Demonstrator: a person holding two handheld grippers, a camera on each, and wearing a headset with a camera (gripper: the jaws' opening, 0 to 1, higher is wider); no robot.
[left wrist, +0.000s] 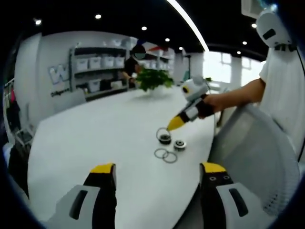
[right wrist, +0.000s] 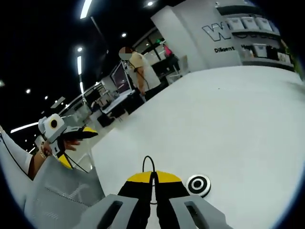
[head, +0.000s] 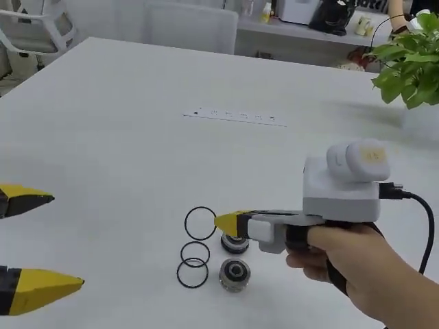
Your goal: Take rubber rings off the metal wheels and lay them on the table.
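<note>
The right gripper (head: pixel 223 221) has its jaws clenched on a thin black rubber ring (head: pixel 200 223), which hangs off the yellow tips just beside the farther metal wheel (head: pixel 235 242). The nearer wheel (head: pixel 234 273) stands close in front of it. Two loose rings (head: pixel 193 264) lie flat on the desk (head: pixel 137 103) just left of the wheels, overlapping each other. The left gripper (head: pixel 62 240) is well apart at the left, above bare desk, with its jaws released and spread wide. Ahead and to the left the white surface runs open as far as a power strip (head: pixel 236 116), with a plant (head: pixel 408 62) at the far right corner. The left gripper view brings in the desk's rounded edge curving close past the wheels (left wrist: pixel 172 141), with a mesh chair (left wrist: pixel 248 152) hard against it. The right gripper view looks along the shut jaws to the ring's (right wrist: pixel 148 164) arc rising from between the tips, with one wheel (right wrist: pixel 198 185) just to the side.
</note>
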